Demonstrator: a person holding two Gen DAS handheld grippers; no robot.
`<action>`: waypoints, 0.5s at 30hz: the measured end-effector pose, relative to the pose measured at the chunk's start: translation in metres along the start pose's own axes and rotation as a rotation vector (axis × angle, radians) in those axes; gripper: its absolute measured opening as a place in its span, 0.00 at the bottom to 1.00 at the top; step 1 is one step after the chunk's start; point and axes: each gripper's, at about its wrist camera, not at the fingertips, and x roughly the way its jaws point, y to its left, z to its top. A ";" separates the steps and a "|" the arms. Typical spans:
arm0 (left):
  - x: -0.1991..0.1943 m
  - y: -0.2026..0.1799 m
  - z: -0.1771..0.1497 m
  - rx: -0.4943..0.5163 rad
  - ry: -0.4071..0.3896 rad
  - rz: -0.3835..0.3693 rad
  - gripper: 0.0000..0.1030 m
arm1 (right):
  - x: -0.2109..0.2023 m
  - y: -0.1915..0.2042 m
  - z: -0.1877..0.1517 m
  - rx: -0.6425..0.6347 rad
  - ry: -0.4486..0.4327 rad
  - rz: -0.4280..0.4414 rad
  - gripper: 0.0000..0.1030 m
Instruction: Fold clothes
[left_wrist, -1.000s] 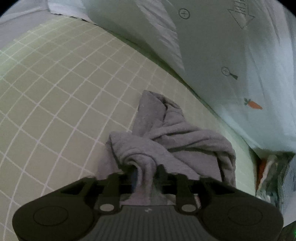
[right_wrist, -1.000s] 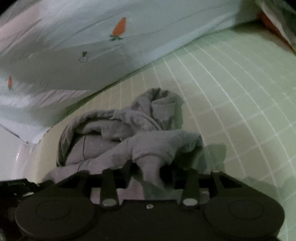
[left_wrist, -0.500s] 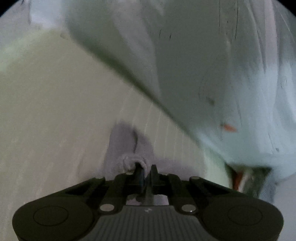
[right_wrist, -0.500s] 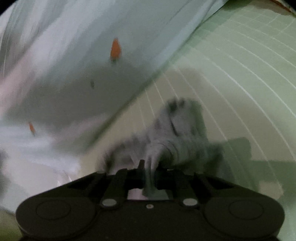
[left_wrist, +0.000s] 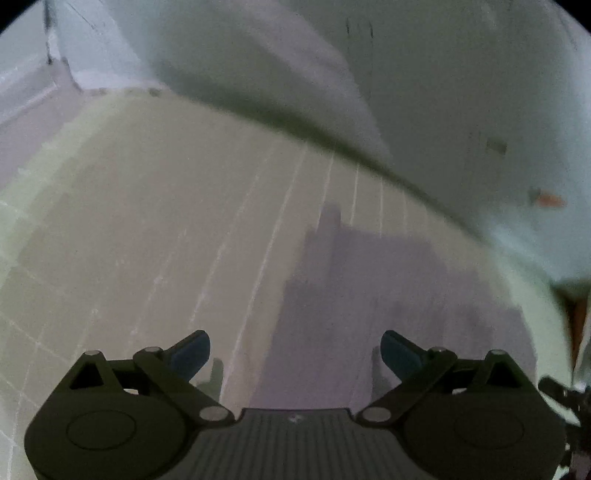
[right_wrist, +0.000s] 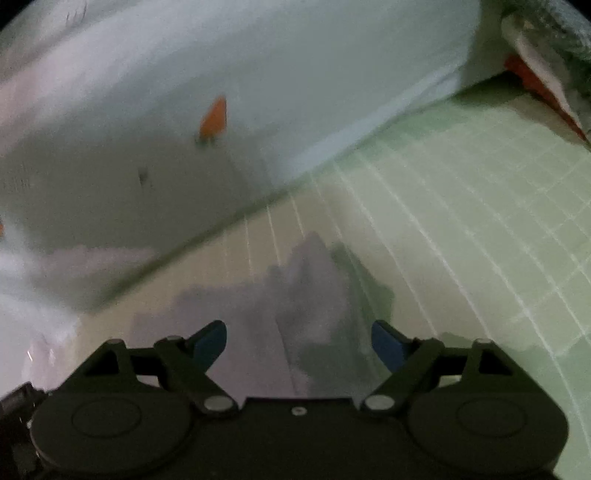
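**Ana:** Both tools were spreading apart. The left tool (left_wrist: 294, 352) had its jaws wide and opening, nothing pinched; the right tool (right_wrist: 298, 343) was the same.

**Ben:** Where was the grey garment (left_wrist: 373, 295)?

**Ana:** On the green grid bedsheet (left_wrist: 155, 229), just beyond and partly under each tool's blue fingertips (right_wrist: 207, 341), touching neither as far as the blur allowed.

**Ben:** Why open?

**Ana:** I judged it a release, letting the cloth settle before a fresh grasp. Farther off, the carrot-print quilt (right_wrist: 207, 96) lay along the sheet's edge.
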 end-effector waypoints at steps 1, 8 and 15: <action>0.003 0.001 -0.005 0.015 0.019 -0.002 0.95 | 0.004 -0.002 -0.004 0.005 0.021 -0.008 0.85; 0.026 -0.009 -0.007 0.091 0.080 -0.032 0.98 | 0.025 -0.010 -0.011 -0.015 0.091 -0.001 0.94; 0.043 -0.020 -0.005 0.108 0.076 -0.096 1.00 | 0.054 -0.003 -0.003 -0.020 0.149 0.039 1.00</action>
